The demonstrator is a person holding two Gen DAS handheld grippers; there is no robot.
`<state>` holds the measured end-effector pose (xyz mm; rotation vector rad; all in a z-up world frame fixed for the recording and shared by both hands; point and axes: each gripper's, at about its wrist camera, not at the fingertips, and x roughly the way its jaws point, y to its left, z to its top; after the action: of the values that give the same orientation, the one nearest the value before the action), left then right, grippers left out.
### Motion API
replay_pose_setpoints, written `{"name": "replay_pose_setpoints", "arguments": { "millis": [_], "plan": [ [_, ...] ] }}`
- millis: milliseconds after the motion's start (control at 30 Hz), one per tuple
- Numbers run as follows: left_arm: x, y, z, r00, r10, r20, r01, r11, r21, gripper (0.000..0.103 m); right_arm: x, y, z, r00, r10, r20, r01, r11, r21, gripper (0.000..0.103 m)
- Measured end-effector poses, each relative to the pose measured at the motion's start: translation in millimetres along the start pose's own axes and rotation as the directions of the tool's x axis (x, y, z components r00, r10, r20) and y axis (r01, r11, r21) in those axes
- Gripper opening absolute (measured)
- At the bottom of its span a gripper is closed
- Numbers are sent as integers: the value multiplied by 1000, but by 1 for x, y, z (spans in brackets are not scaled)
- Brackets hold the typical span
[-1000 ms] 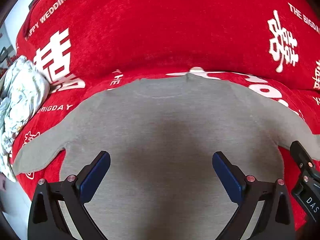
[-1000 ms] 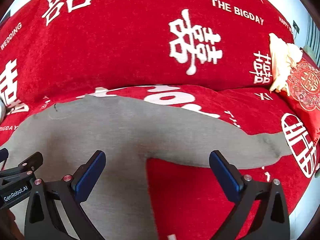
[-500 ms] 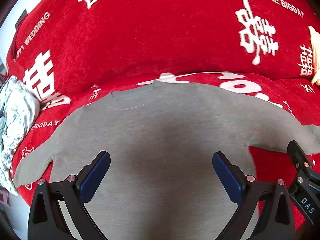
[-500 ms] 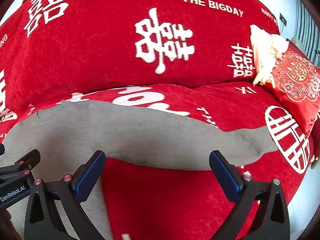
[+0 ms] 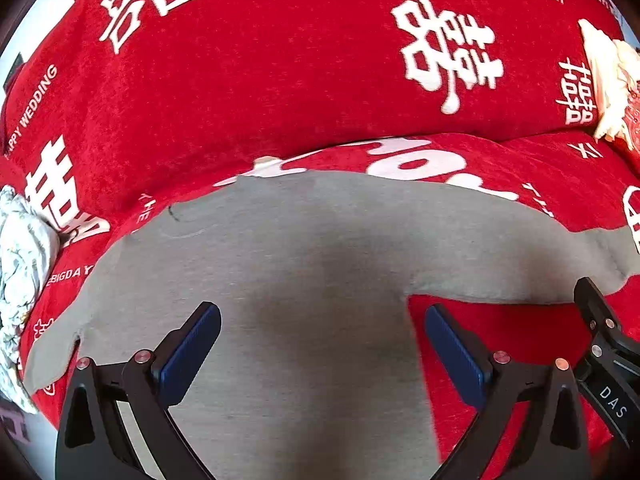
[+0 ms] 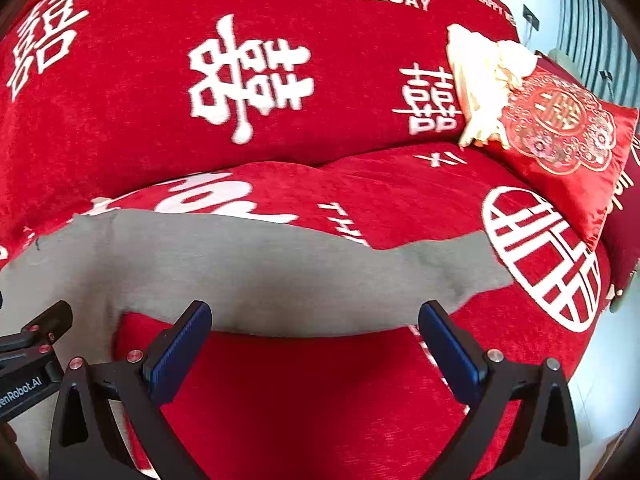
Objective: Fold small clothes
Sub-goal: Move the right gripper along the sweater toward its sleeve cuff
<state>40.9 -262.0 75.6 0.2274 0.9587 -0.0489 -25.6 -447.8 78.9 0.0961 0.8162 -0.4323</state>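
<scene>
A grey long-sleeved top [image 5: 320, 280] lay flat on a red sofa cover [image 6: 320, 380] as the left gripper [image 5: 322, 348] and right gripper [image 6: 314, 346] hovered above it, jaws spread wide, holding nothing.

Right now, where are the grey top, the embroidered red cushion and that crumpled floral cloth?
grey long-sleeved top [image 5: 320, 280]: left wrist view, middle of its body.
embroidered red cushion [image 6: 560, 128]: right wrist view, its gold medallion.
crumpled floral cloth [image 5: 20, 272]: left wrist view, its bunched middle at the left edge.
</scene>
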Motion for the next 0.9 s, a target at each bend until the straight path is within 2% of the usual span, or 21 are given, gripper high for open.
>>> {"name": "replay_pose_setpoints", "arguments": {
  "millis": [500, 900],
  "plan": [
    [8, -77, 0, 998, -51, -20, 52, 995, 82, 102, 26, -74, -6, 995, -87, -37, 90, 994, 60, 103],
    [30, -119, 5, 996, -72, -55, 78, 990, 120, 102, 65, -130, -11, 985, -131, -109, 146, 978, 148, 103]
  ]
}}
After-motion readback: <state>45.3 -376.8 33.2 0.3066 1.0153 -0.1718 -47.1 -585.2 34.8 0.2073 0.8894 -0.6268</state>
